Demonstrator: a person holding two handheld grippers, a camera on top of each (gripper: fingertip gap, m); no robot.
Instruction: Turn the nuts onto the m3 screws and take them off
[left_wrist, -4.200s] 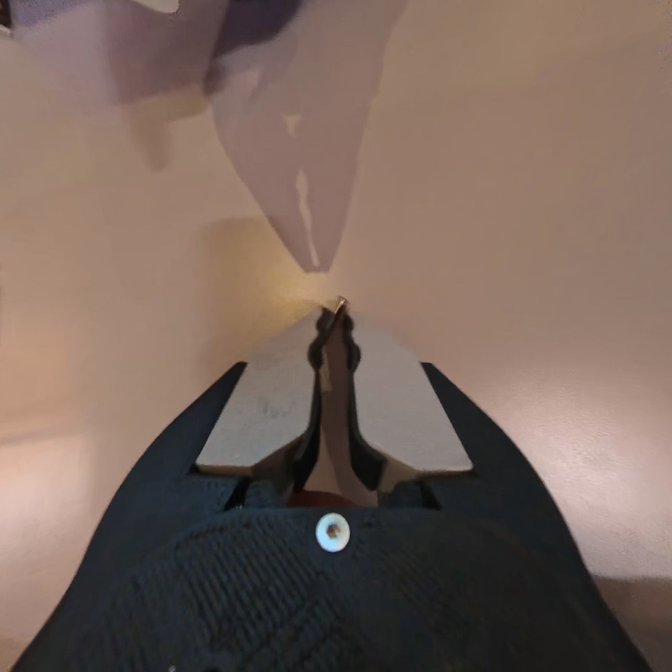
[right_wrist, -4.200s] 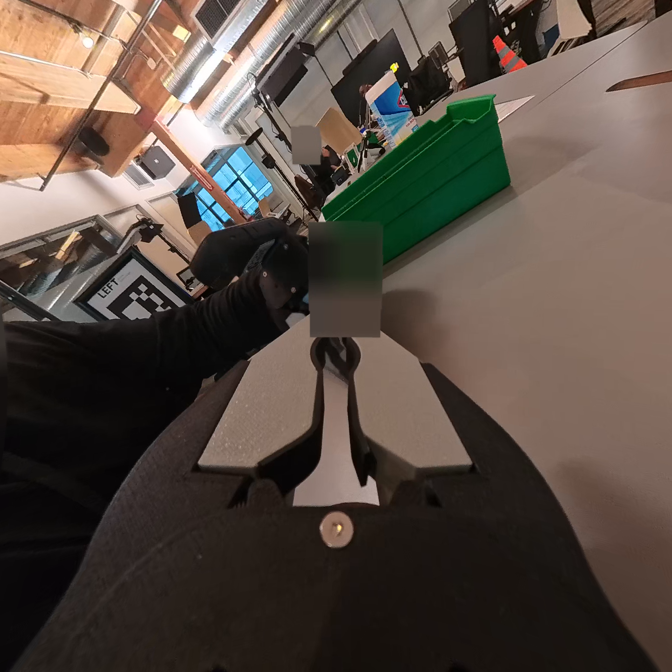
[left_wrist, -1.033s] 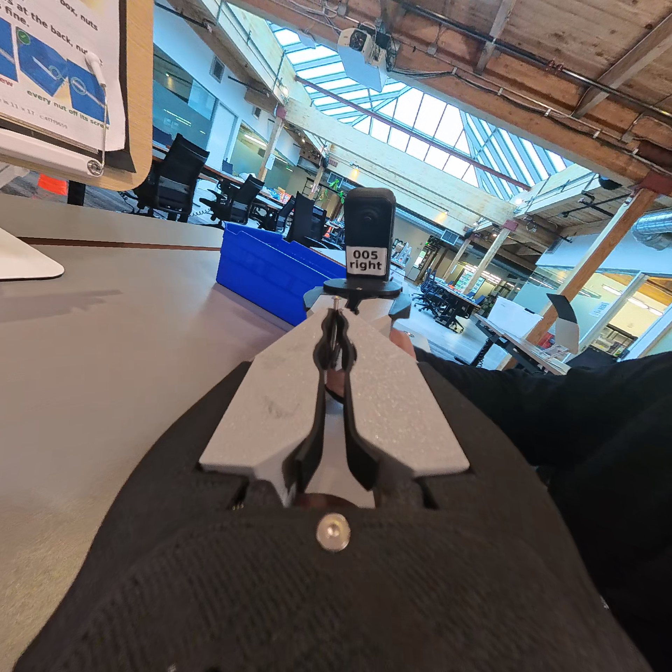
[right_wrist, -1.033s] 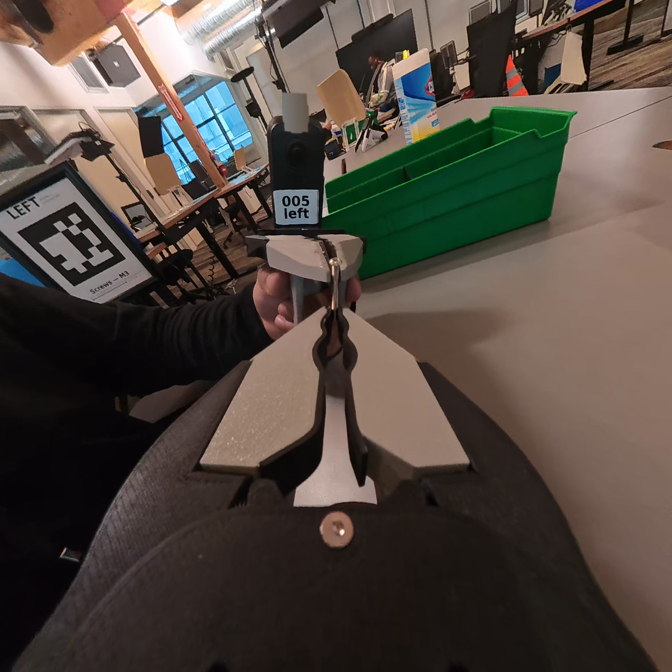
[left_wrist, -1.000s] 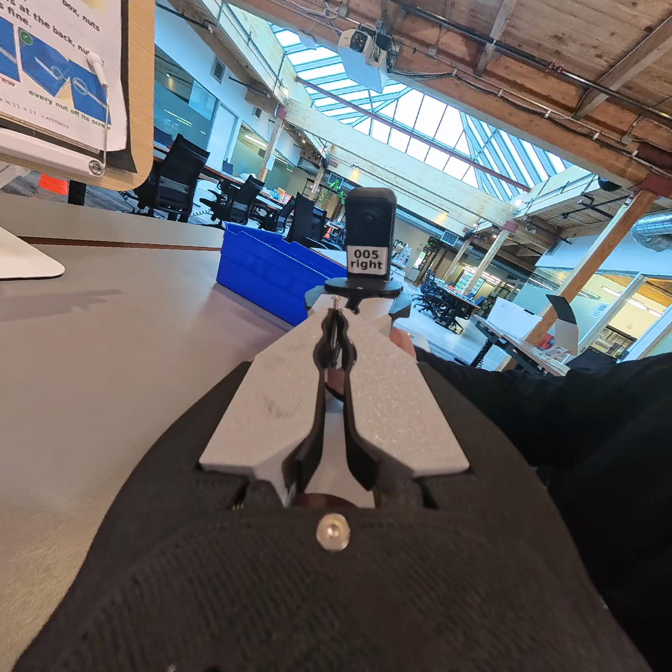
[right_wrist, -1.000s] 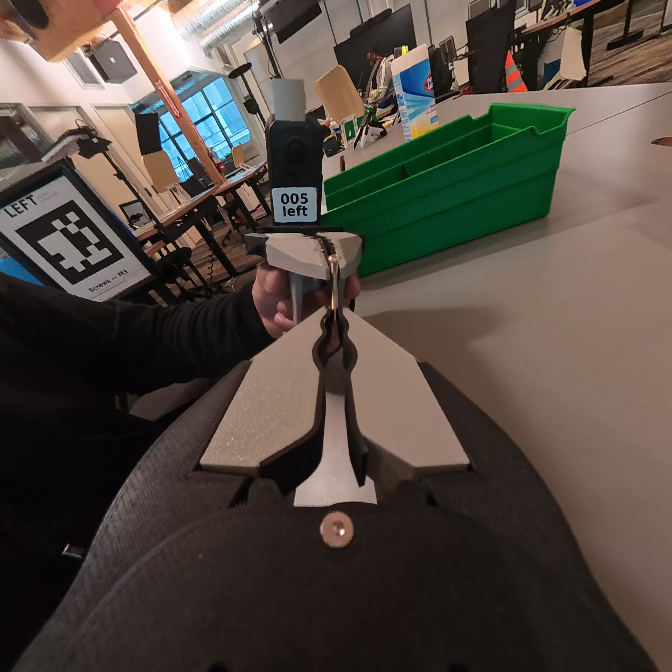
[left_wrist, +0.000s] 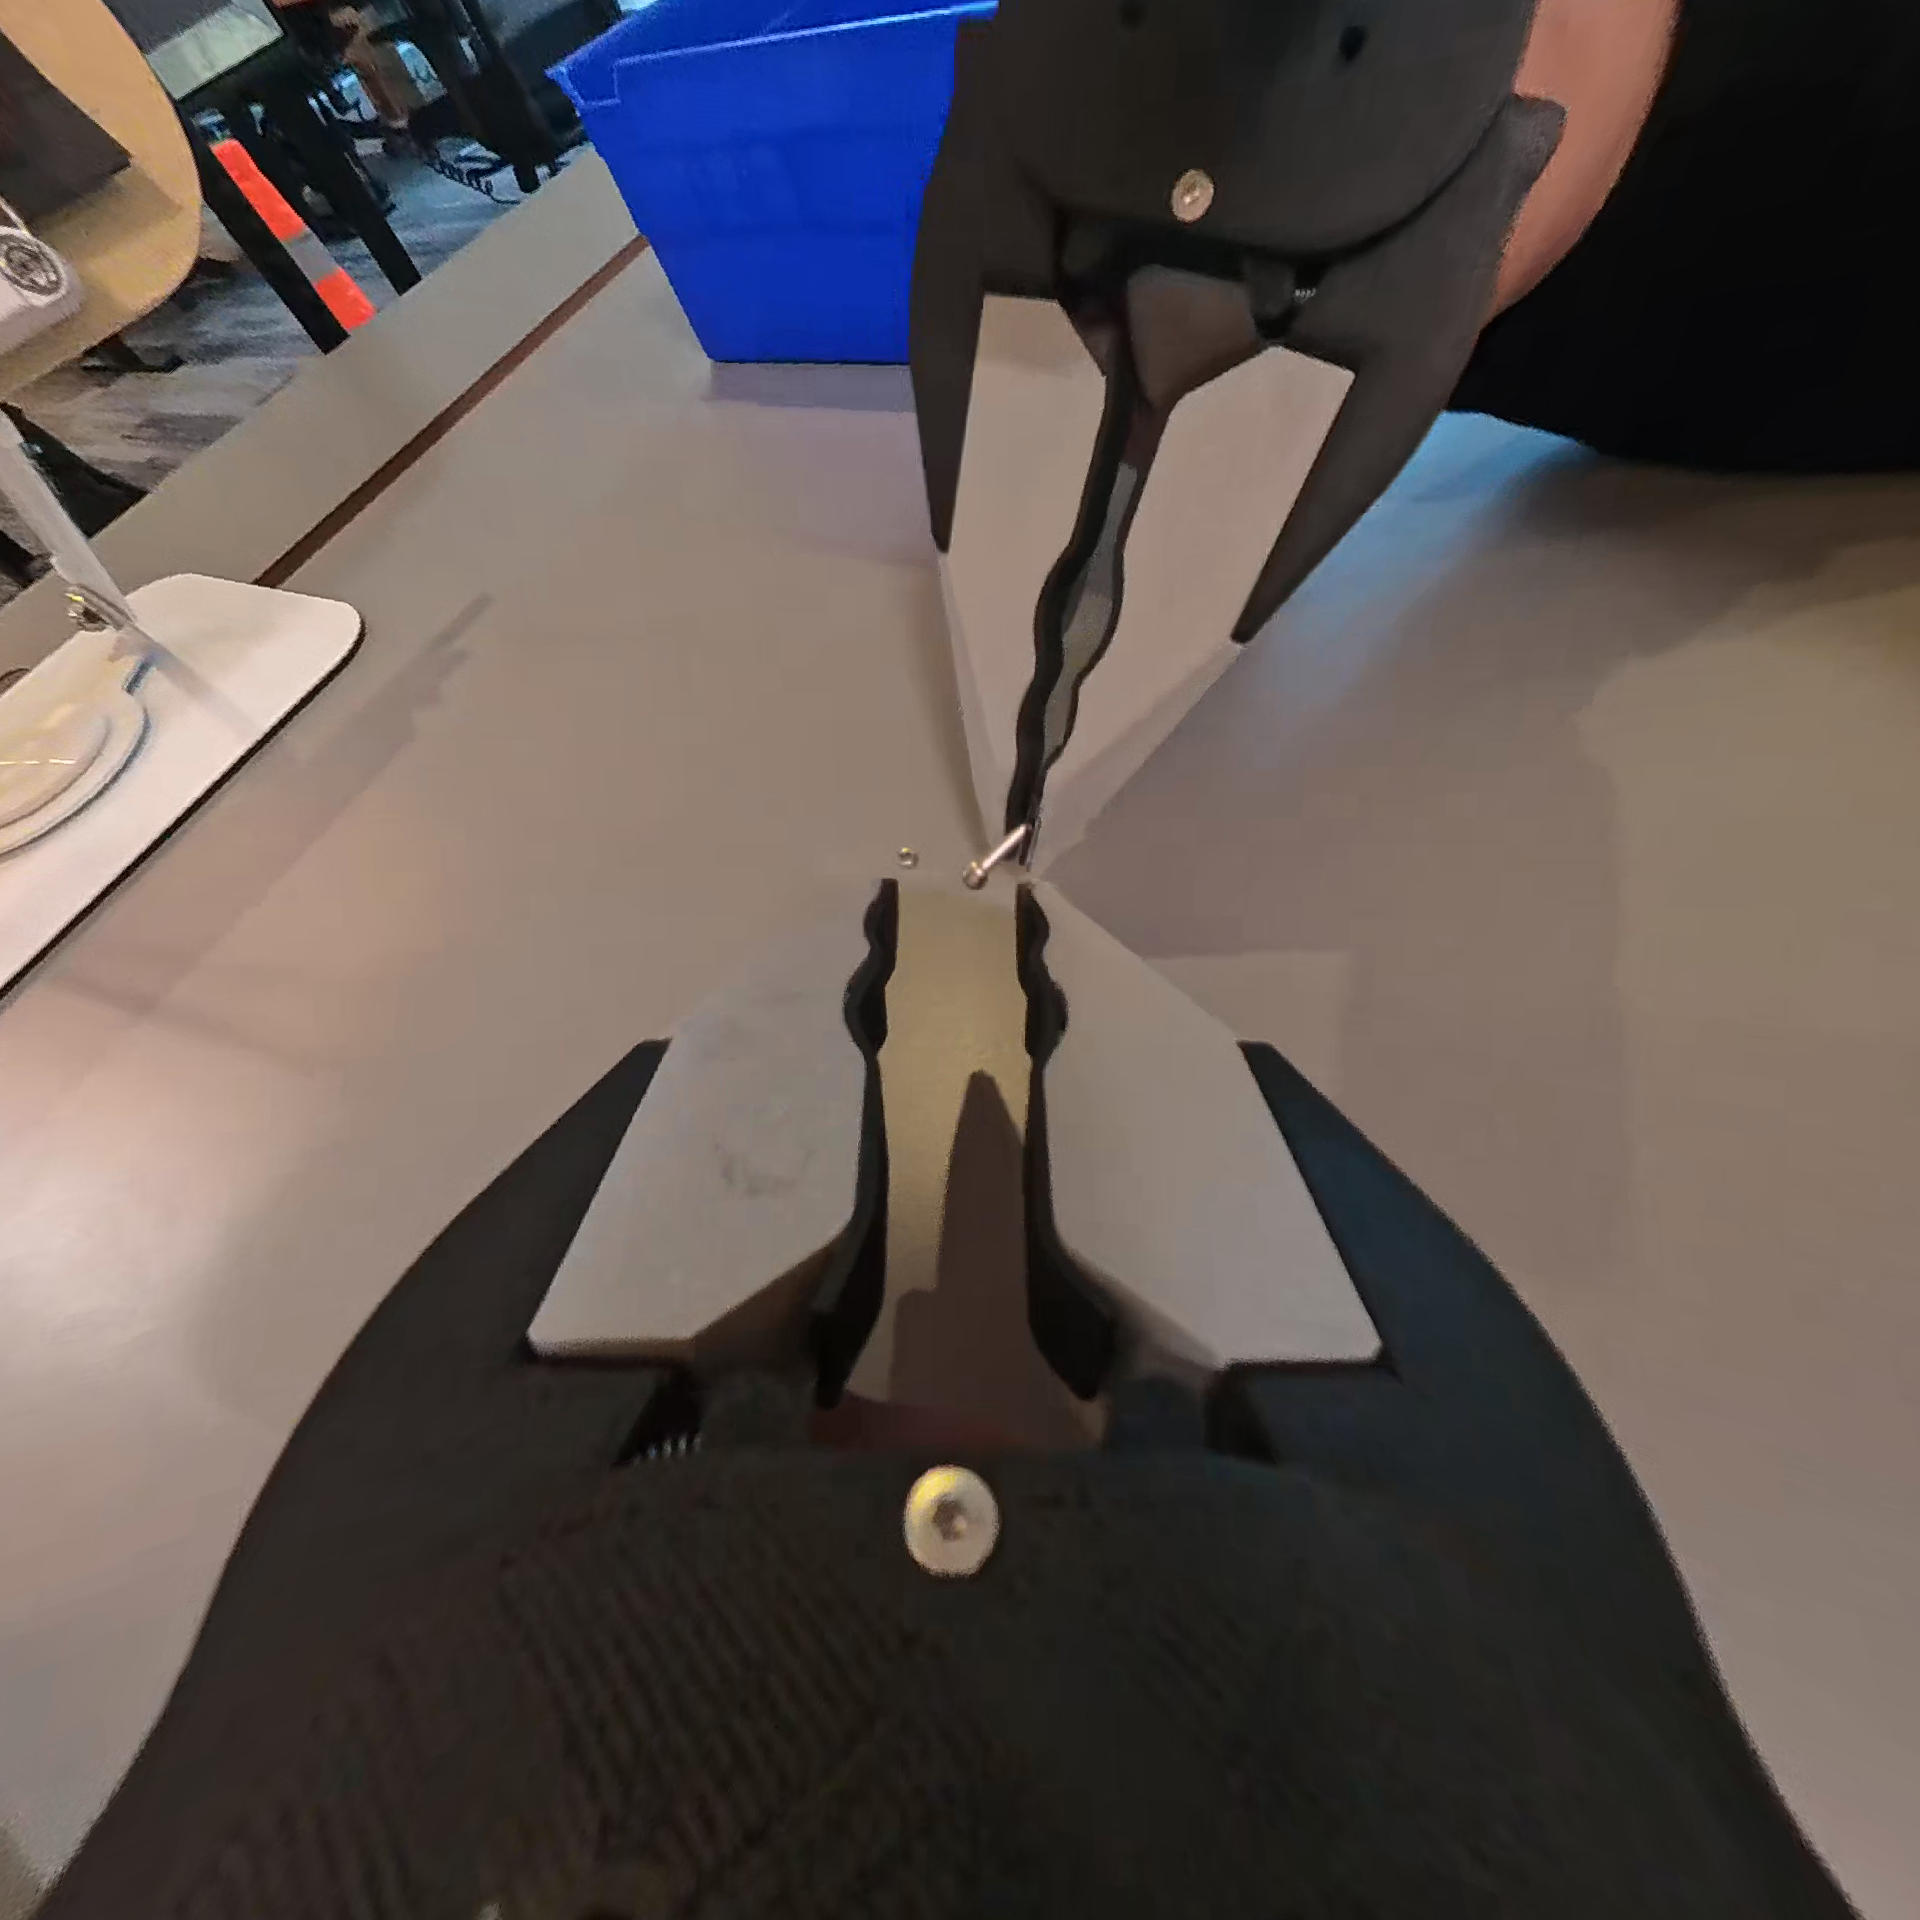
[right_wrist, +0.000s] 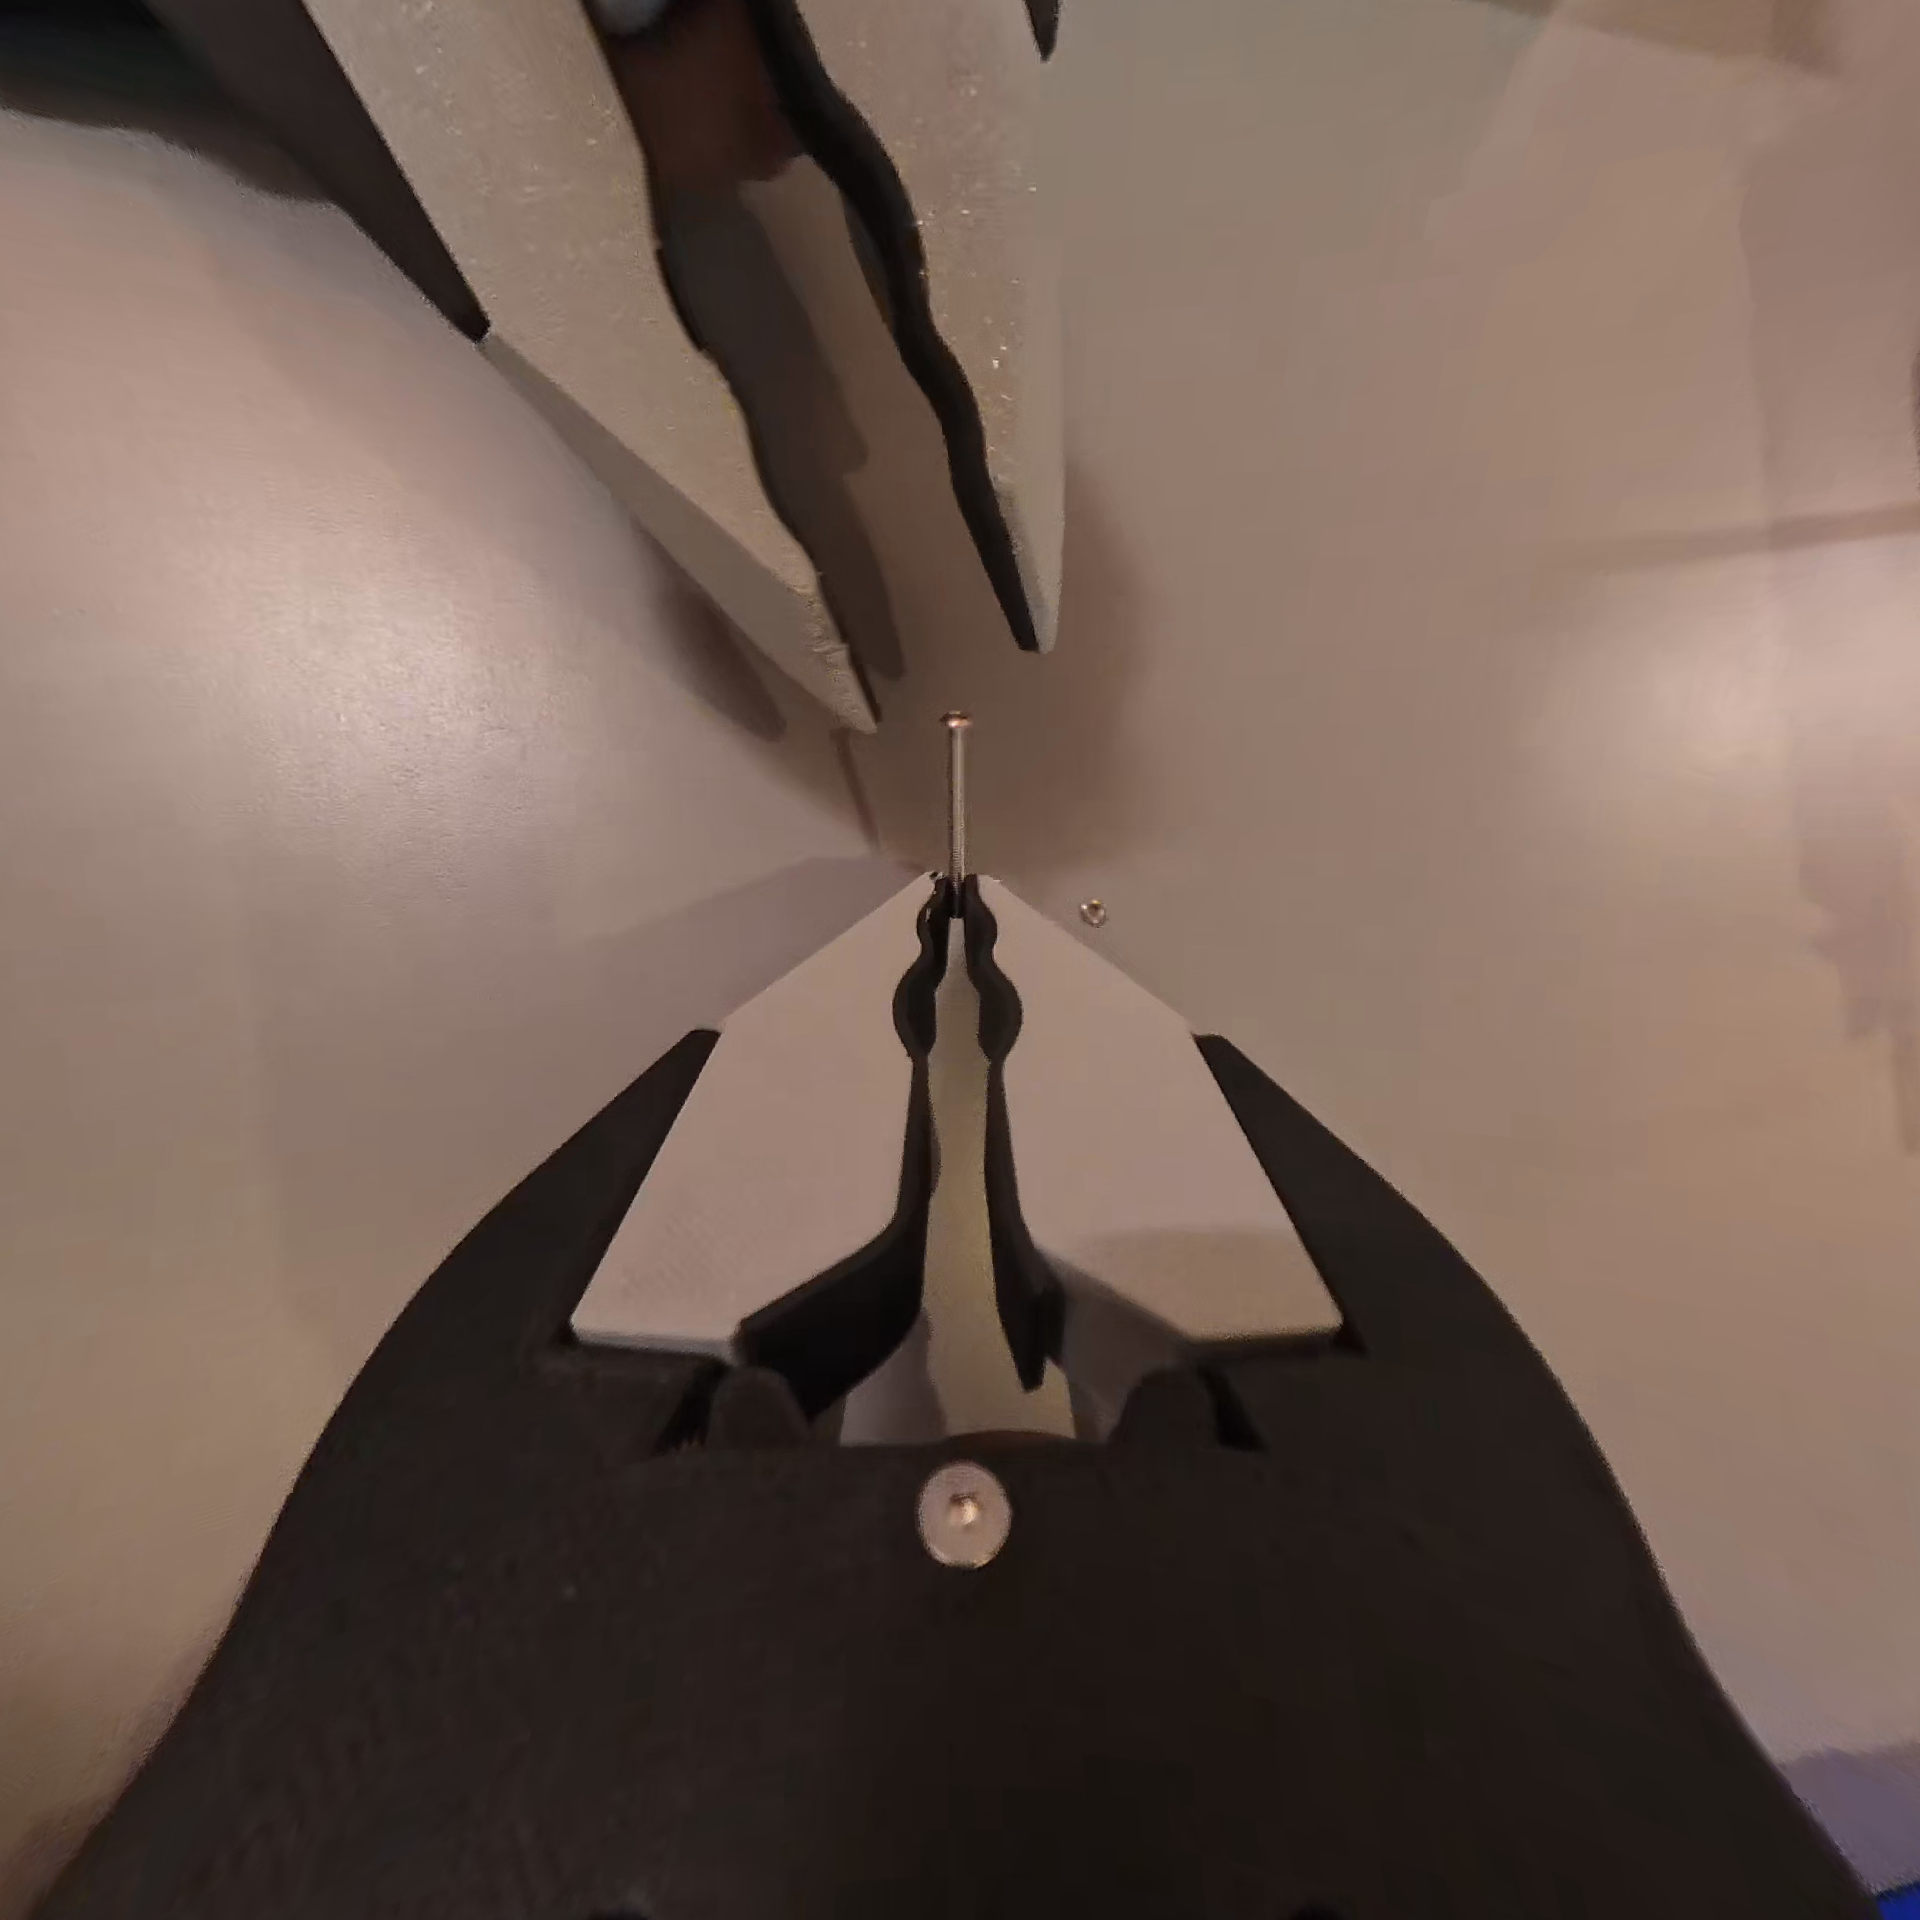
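Nut (left_wrist: 907, 855) threads too small

Both grippers share one build: the left gripper (left_wrist: 951, 891) and right gripper (right_wrist: 954, 883) have ribbed black housings, a silver screw at centre, flat grey fingers (left_wrist: 1153, 1164) edged with wavy black pads (right_wrist: 914, 997); a black sleeve (left_wrist: 1745, 239)

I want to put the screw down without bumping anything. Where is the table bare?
Bare table lies right of both grippers, and between the white base plate and the nut. Crowded where the right gripper holds the screw before the open left gripper.
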